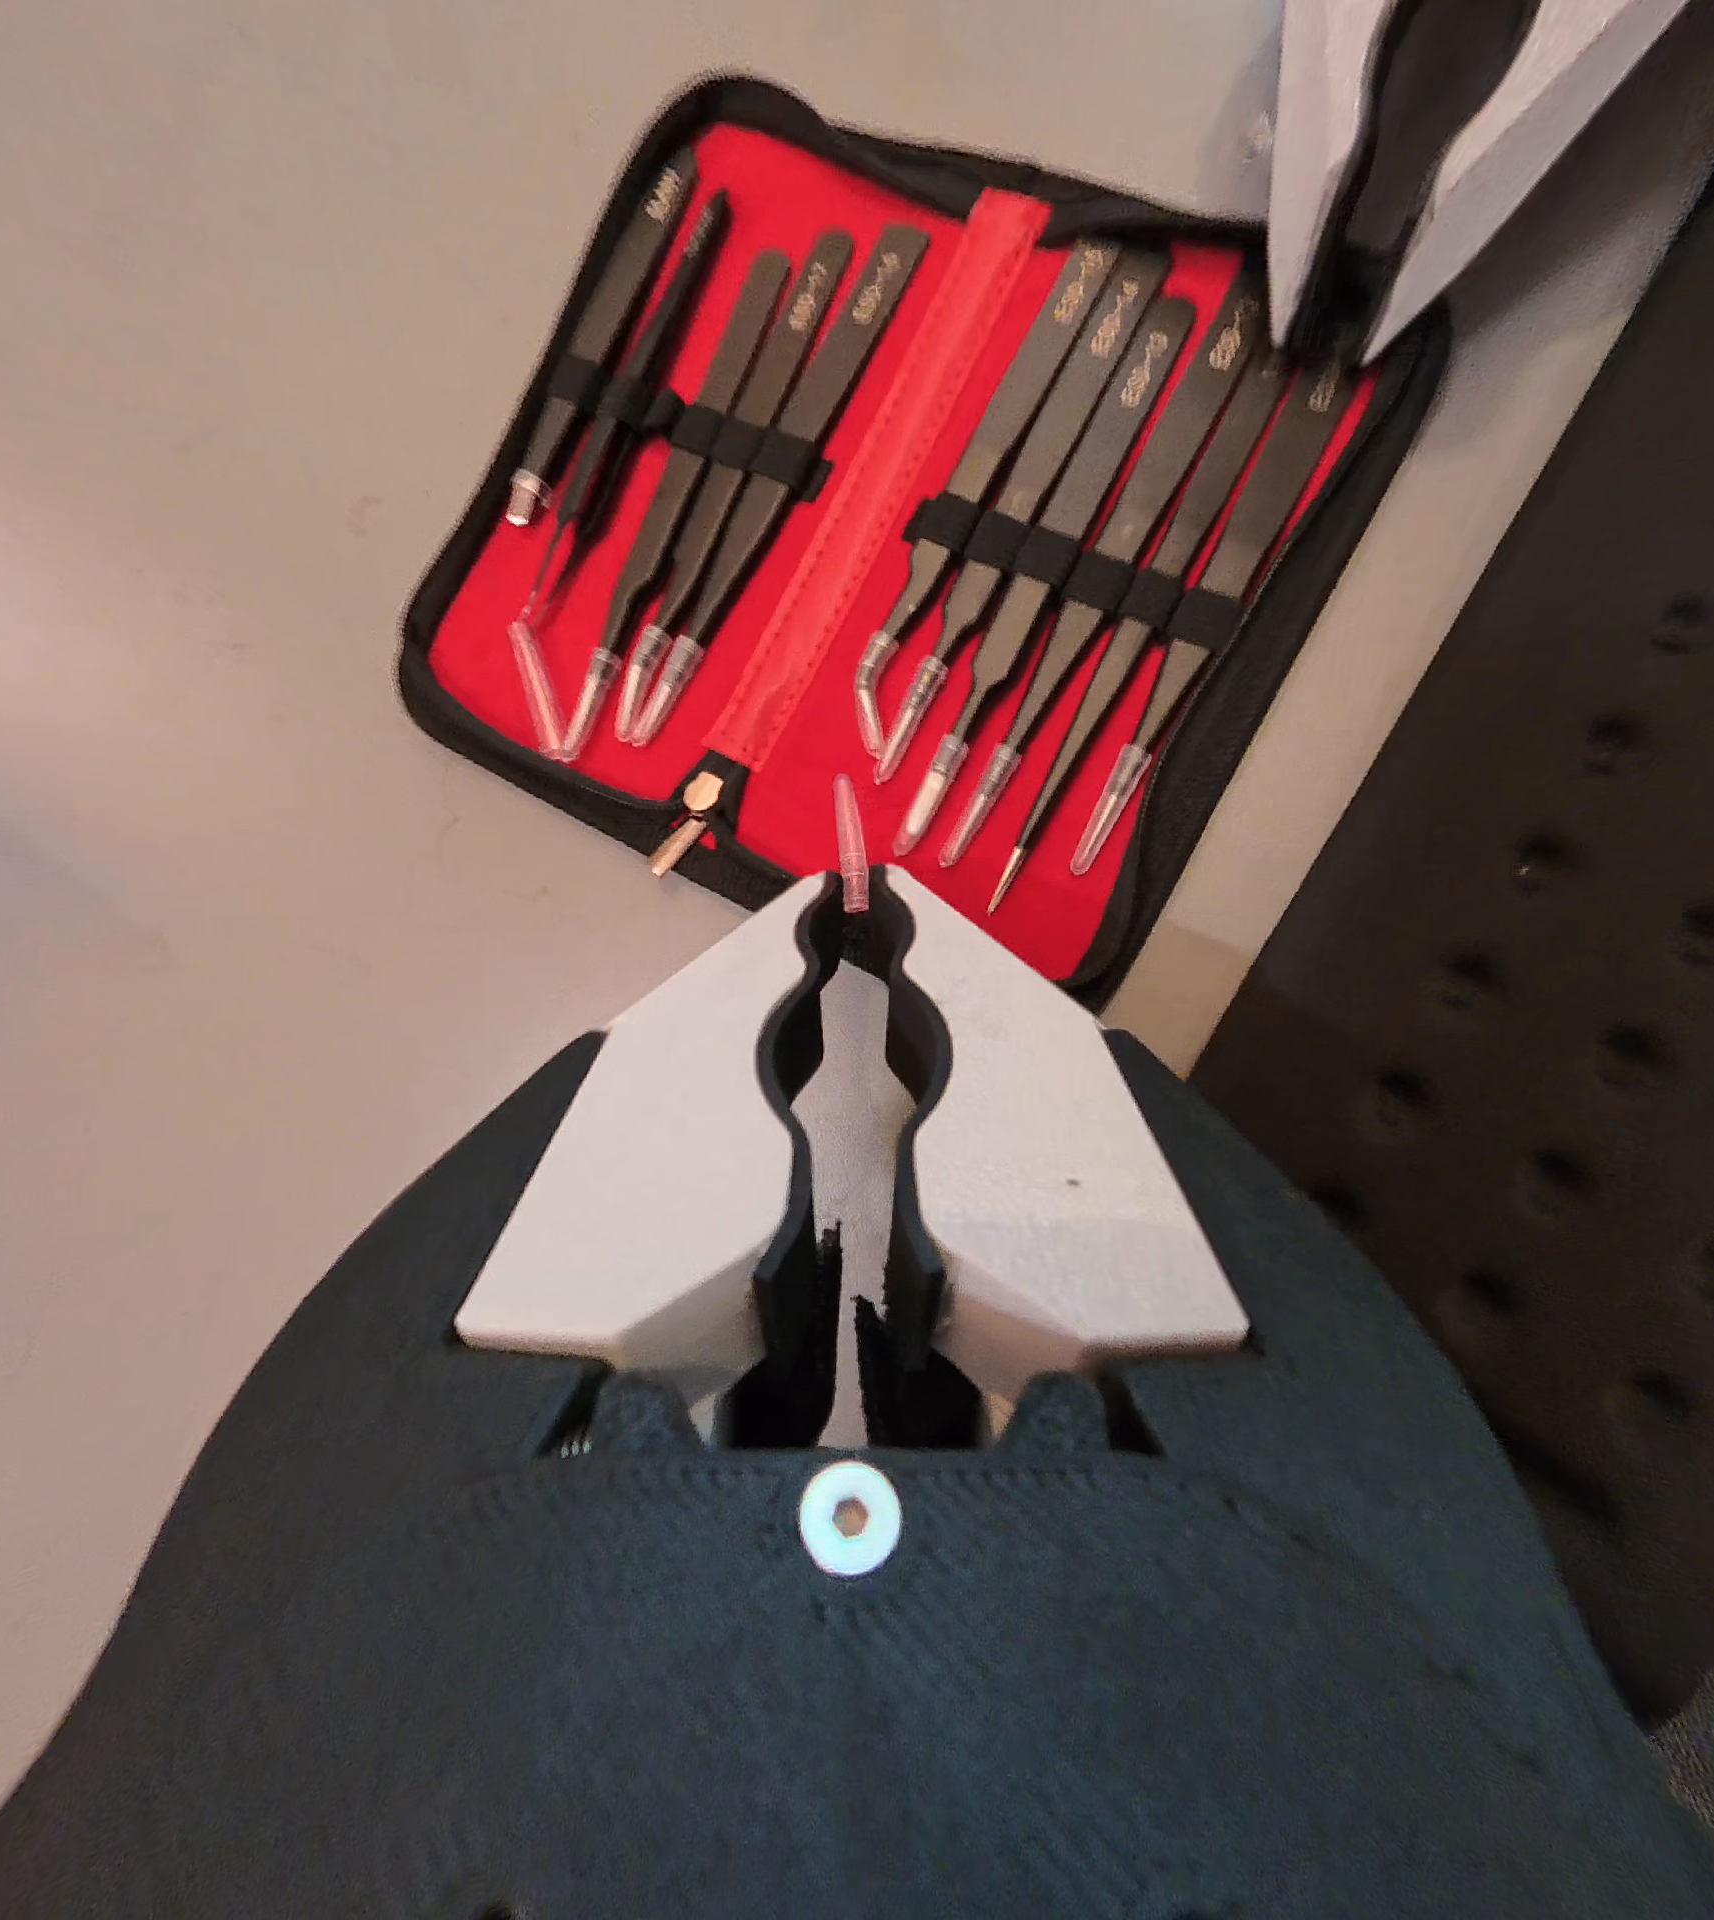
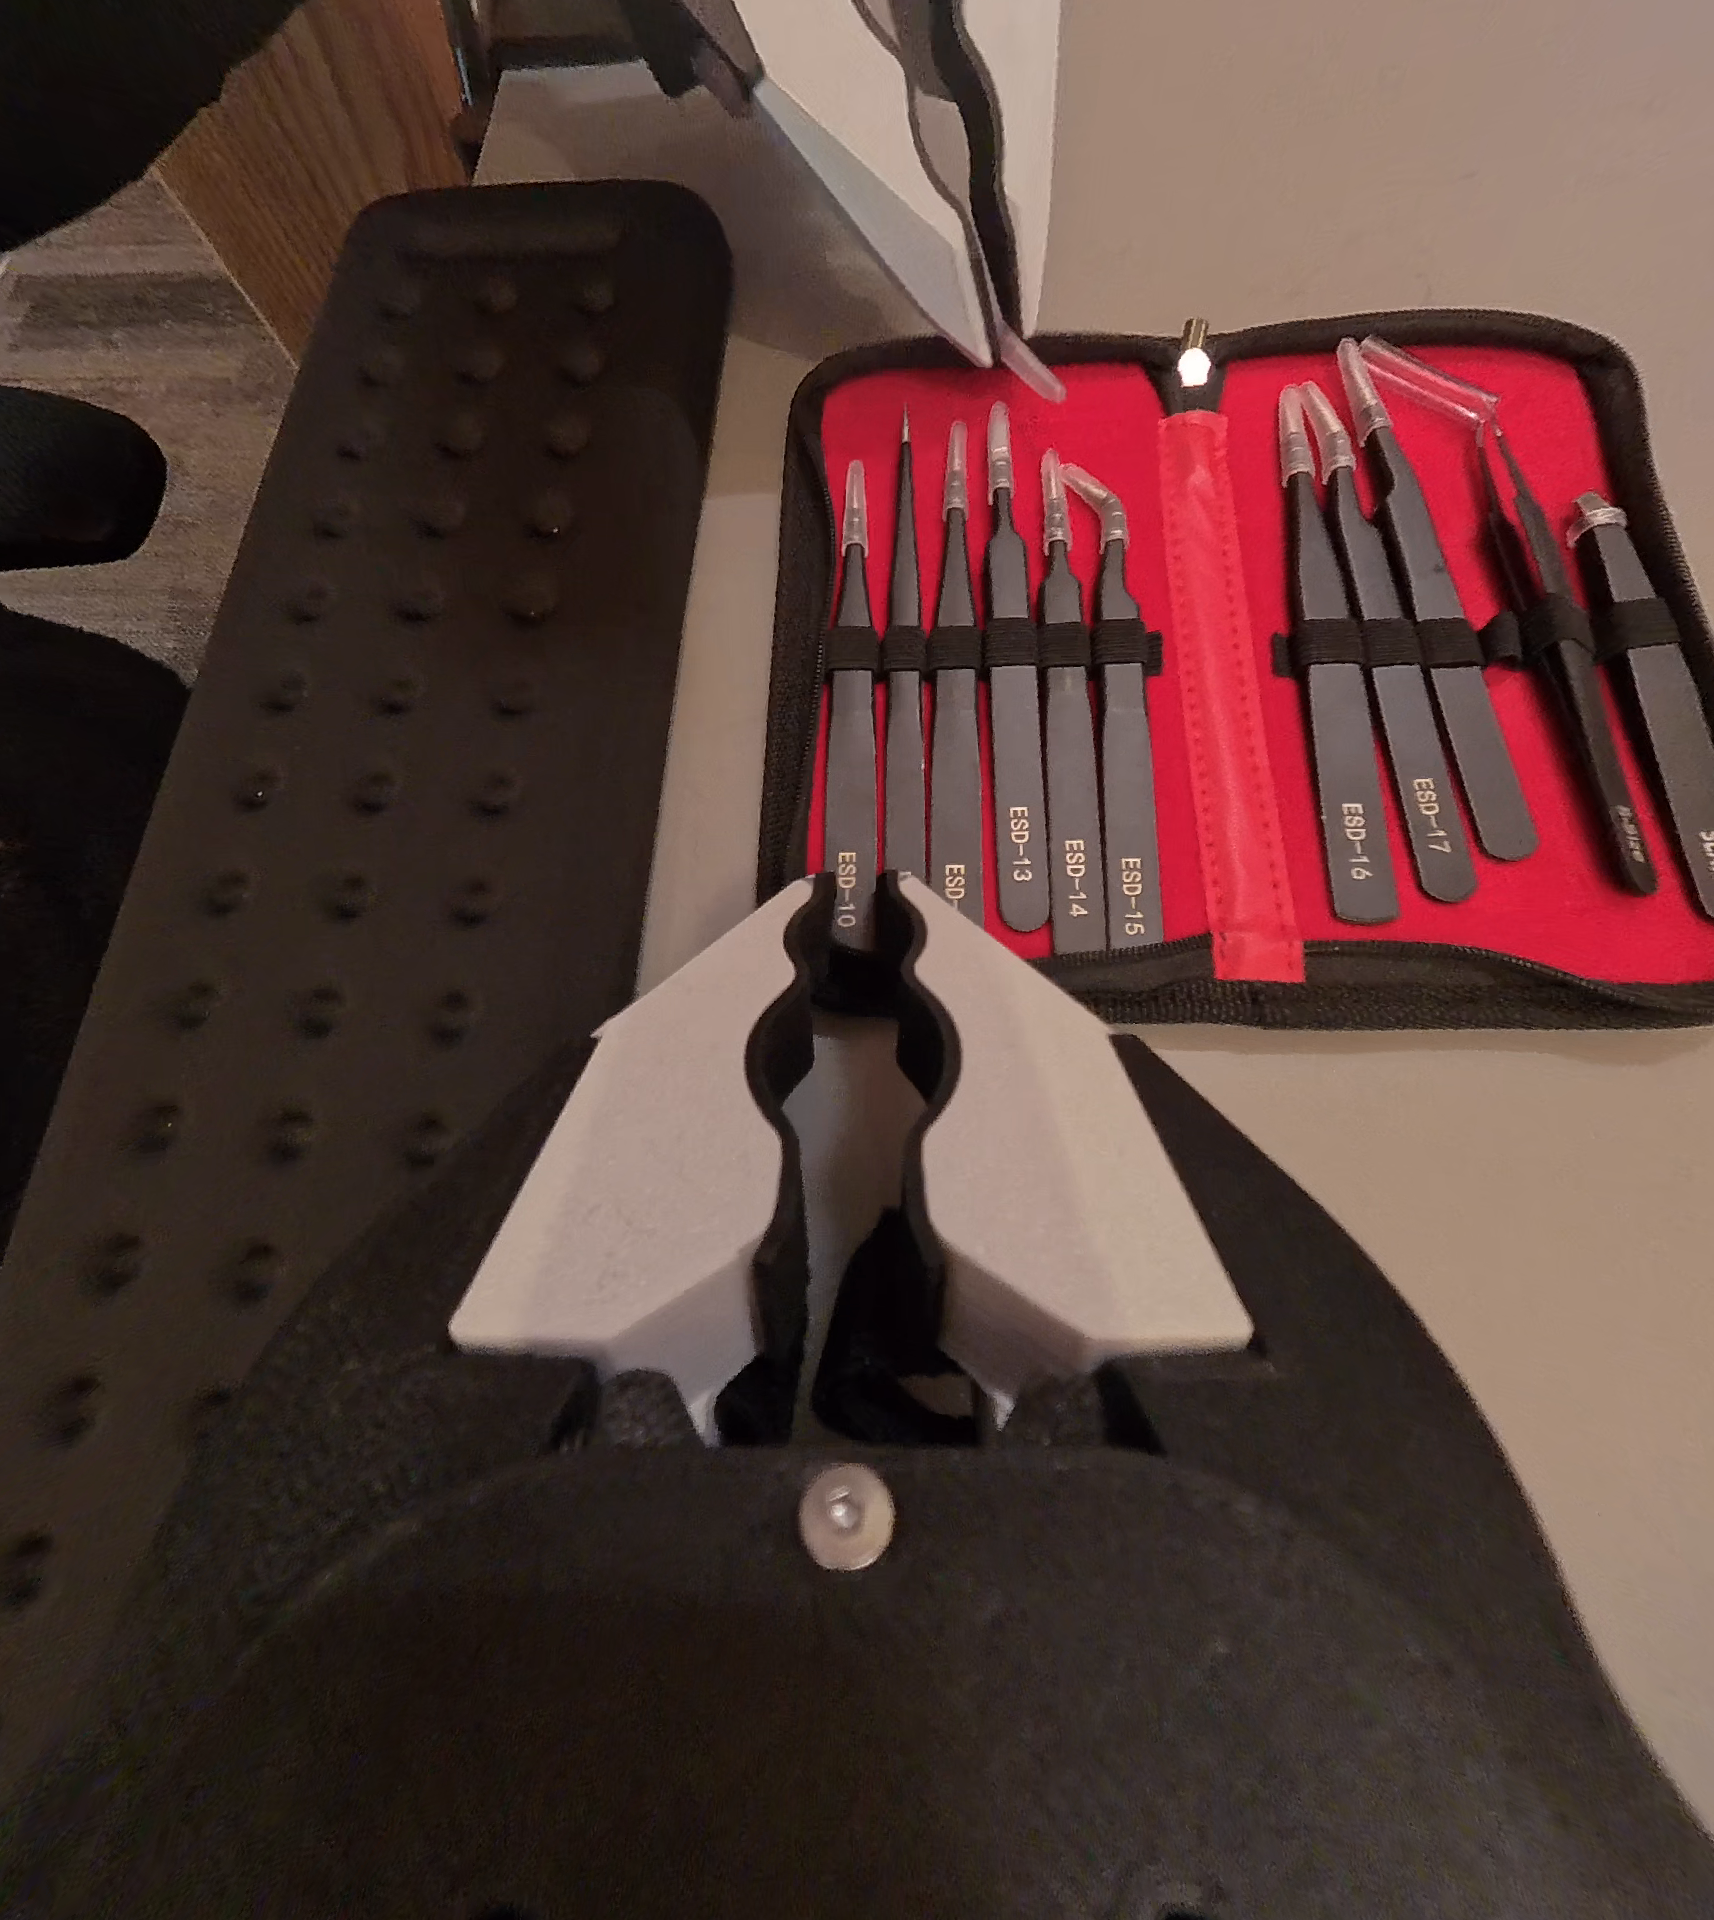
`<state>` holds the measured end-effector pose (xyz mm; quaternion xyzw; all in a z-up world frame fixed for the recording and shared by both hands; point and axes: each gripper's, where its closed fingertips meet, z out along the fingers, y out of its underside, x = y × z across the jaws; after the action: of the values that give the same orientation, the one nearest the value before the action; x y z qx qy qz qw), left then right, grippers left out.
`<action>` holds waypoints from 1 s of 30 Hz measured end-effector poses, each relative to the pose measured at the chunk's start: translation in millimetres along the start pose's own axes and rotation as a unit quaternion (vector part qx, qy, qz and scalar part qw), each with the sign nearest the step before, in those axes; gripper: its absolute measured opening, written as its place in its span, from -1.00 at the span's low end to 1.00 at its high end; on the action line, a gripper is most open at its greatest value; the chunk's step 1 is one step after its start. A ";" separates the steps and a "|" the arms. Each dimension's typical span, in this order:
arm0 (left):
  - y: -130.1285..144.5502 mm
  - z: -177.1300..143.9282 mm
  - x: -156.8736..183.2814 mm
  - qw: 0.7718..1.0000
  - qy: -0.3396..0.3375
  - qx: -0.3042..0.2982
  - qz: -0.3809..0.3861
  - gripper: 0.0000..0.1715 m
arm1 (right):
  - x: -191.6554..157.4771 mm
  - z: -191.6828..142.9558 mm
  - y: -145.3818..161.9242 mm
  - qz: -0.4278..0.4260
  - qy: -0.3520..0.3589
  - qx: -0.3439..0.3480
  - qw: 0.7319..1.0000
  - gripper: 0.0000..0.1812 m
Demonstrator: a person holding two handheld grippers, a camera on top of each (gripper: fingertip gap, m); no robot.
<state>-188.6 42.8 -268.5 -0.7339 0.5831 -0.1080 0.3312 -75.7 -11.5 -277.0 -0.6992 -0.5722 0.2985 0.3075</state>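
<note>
A: What is held by the left gripper (image 1: 853,883)?

B: A small clear plastic tip cap (image 1: 849,844) is pinched between its fingertips, just below the centre of the left wrist view. The cap is seen pointing away from the gripper, over the near edge of an open tweezer case (image 1: 1029,940). The same cap (image 2: 1032,372) is seen near the top of the right wrist view, held at the tips of that gripper (image 2: 988,348) above the red lining.

A: And the right gripper (image 2: 858,883)?

B: Its fingertips are brought close together at the centre of the right wrist view, over the handle ends of the leftmost tweezers in the case (image 2: 1455,1013). A narrow gap is left between the tips, and whether anything is clamped there cannot be told. In the left wrist view it (image 1: 1326,348) is found in the upper right, above the far corner of the case.

A: How is the case laid out?

B: It is spread flat on a pale surface (image 2: 1455,1351), with black tweezers held under elastic bands on both red halves. Six are kept on the left half in the right wrist view, and one bare-tipped tweezer (image 2: 903,644), second from the left, is shown without a cap. Clear caps are worn by its neighbours. A gold zipper pull (image 1: 687,821) is seen at the case's fold.

A: What lies beside it?

B: A black studded pad (image 2: 396,727) is placed along the left of the right wrist view, beside the case.
</note>
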 end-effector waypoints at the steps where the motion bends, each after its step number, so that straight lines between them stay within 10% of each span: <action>1: -3.7 -4.7 -1.7 1.000 -0.011 0.012 -0.003 -0.98 | 1.3 -0.9 -1.6 0.002 0.001 0.001 1.000 -0.93; 14: -100.4 -63.8 2.6 0.943 -0.093 0.307 -0.090 -0.98 | 21.8 -12.0 -122.2 0.186 -0.088 0.227 0.952 -0.82; 30: -101.0 -72.2 7.9 0.916 -0.084 0.359 -0.158 -0.98 | 8.9 -19.1 -157.0 0.219 -0.184 0.327 0.901 -0.92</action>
<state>-146.3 19.6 -153.7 -0.6541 0.3520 -0.2994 0.5989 -156.4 20.1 -144.4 -0.5997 -0.3209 0.6521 0.3349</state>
